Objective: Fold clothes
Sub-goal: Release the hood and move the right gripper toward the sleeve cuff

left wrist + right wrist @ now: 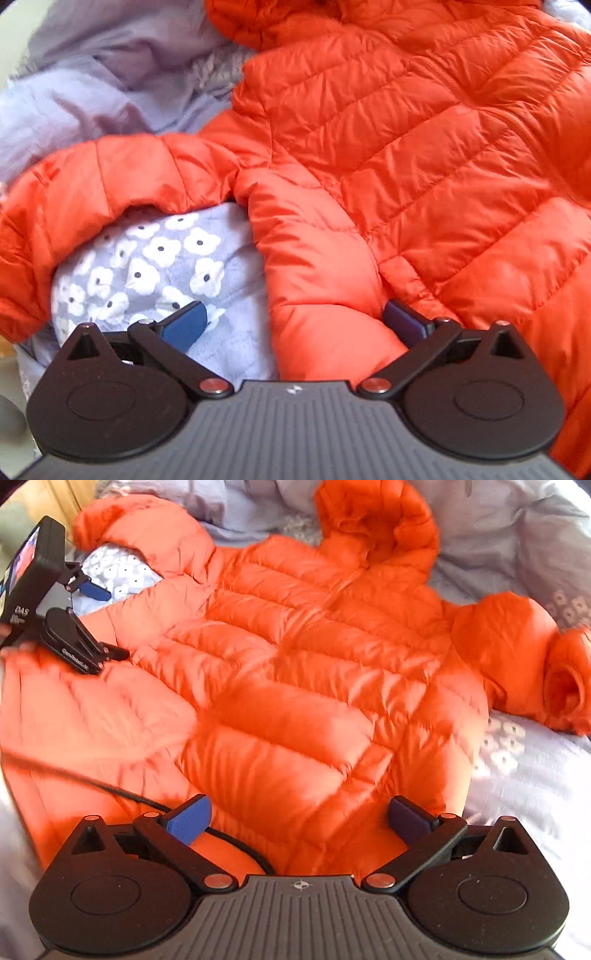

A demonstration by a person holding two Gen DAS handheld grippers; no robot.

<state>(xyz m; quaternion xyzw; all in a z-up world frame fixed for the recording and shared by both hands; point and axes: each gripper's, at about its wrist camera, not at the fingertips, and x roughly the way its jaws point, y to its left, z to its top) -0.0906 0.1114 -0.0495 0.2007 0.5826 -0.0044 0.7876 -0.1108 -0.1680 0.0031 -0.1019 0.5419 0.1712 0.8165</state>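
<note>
Both grippers, left [293,319] and right [299,818], tilt steeply down, jaws wide, seemingly above the orange jacket [295,664].

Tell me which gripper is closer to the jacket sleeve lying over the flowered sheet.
Left. The left gripper hangs open right beside that sleeve, by the armpit. The right gripper is open over the jacket's hem, farther off.

Orange quilted puffer jacket [295,672] spread flat on lavender floral bedding, hood up top, sleeves bent outward.
</note>
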